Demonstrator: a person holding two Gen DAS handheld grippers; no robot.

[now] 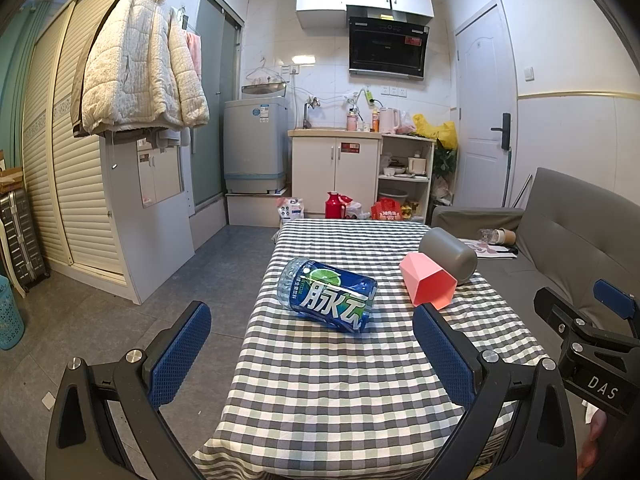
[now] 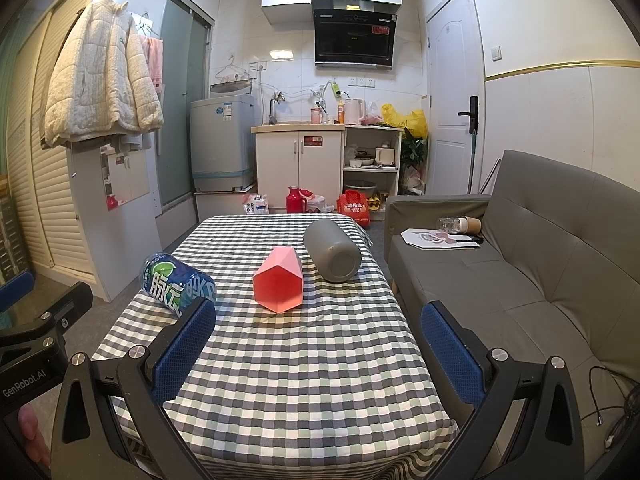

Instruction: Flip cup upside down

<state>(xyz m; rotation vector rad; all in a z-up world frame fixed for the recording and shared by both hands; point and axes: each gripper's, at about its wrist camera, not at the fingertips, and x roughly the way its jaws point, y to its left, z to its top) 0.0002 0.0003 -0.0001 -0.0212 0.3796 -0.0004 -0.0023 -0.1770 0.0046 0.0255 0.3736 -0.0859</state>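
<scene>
Three cups lie on their sides on the checked tablecloth (image 1: 320, 380) (image 2: 300, 380). A blue clear cut-bottle cup (image 1: 328, 294) (image 2: 176, 282) lies at the left. A pink faceted cup (image 1: 428, 285) (image 2: 279, 285) lies in the middle, mouth toward me. A grey round cup (image 1: 448, 255) (image 2: 333, 250) lies behind it to the right. My left gripper (image 1: 312, 354) is open and empty, short of the blue cup. My right gripper (image 2: 318, 354) is open and empty, short of the pink cup. The right gripper also shows at the right edge of the left wrist view (image 1: 592, 344).
A grey sofa (image 2: 540, 272) stands close along the table's right side, with papers and a paper cup (image 2: 470, 224) on its seat. Beyond the table's far edge are a red flask (image 2: 295, 199), bags on the floor, and kitchen cabinets (image 2: 300, 164). Wardrobe doors (image 1: 80, 184) line the left.
</scene>
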